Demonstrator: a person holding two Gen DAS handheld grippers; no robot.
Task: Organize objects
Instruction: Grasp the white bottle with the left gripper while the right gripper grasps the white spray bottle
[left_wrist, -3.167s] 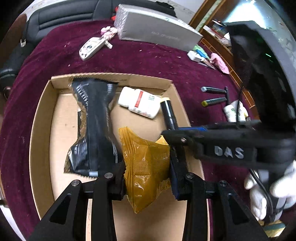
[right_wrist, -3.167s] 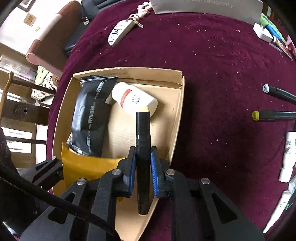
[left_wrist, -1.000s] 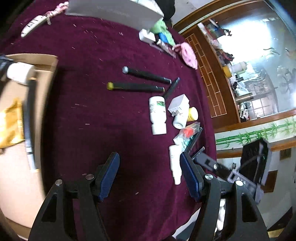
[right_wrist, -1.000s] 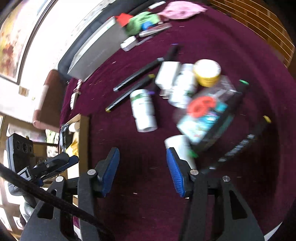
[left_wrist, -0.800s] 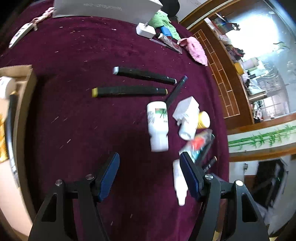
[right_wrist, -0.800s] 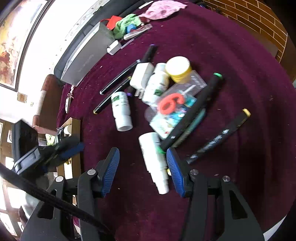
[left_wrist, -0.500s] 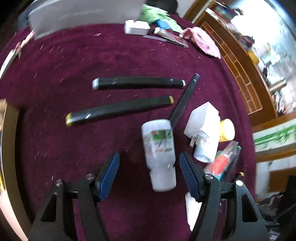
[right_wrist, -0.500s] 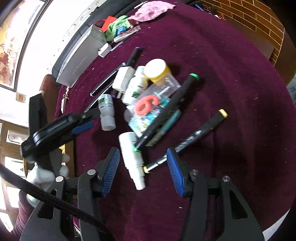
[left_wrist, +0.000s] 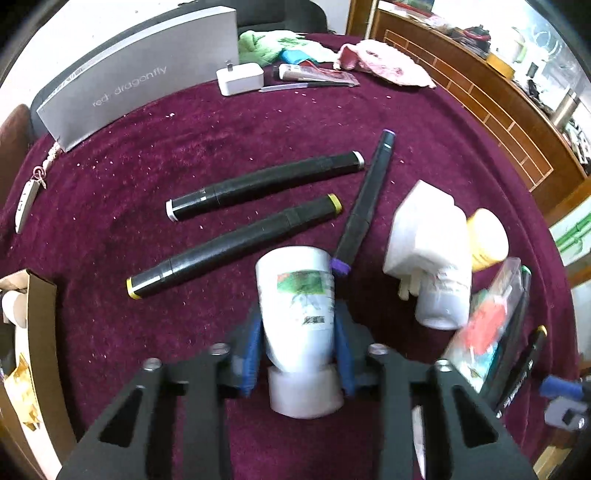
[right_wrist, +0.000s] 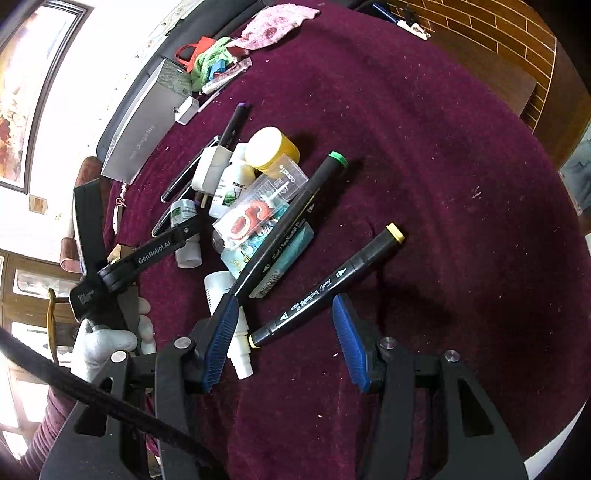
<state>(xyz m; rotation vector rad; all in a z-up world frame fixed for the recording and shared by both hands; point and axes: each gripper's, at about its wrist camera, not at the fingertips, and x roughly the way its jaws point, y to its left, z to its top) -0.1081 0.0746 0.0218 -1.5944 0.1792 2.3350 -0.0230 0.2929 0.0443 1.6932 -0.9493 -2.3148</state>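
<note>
just closed left gripper (left_wrist: 297, 349) onto smooth white plastic bottle (left_wrist: 295, 306), green-labelled, lying on fuzzy maroon cloth (left_wrist: 110, 240); right gripper (right_wrist: 282, 341) parted, empty.

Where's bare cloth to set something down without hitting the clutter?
Free: the cloth right of the yellow-capped marker and green-capped marker, and the strip between the grey box and white-capped marker. Crowded: around the yellow-lidded jar.

On the cloth-covered table (left_wrist: 258, 122), a bottle (left_wrist: 297, 306) lies between the left gripper's (left_wrist: 298, 354) closing jaws. Beyond it lie two markers (left_wrist: 266, 182) side by side; a third marker (left_wrist: 365, 199) angles off to their right. A box (left_wrist: 136, 77) stands at the far edge, a charger (left_wrist: 240, 78) just beside it.
</note>
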